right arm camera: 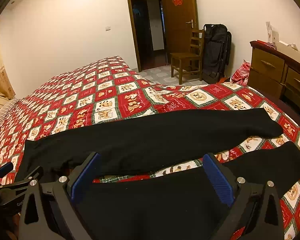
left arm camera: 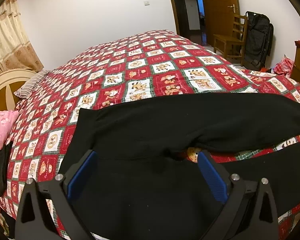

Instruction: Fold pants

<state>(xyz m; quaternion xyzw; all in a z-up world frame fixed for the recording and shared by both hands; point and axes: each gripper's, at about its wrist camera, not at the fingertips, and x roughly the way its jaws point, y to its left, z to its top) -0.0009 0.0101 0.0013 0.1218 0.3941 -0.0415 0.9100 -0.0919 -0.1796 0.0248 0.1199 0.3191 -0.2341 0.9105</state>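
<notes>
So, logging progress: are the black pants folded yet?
Spread, not folded: black pants lie flat on the checked quilt, legs apart.

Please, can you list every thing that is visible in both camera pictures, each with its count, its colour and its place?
pants: one, black, spread flat on the near part of the bed, two legs apart
bedspread: one, red and white checks, covers the bed
striped pillow: one, at the bed's head end
pink cloth: one, at the bed's left edge
chair: one, brown wood, beside the door
door: one, brown, open, with a red paper ornament
black bag: one, against the wall, right of the chair
dresser: one, brown, right of the bed
curtain: one, beige, far left
left gripper: black, blue pads, open over the pants
right gripper: black, blue pads, open over the pants
</notes>
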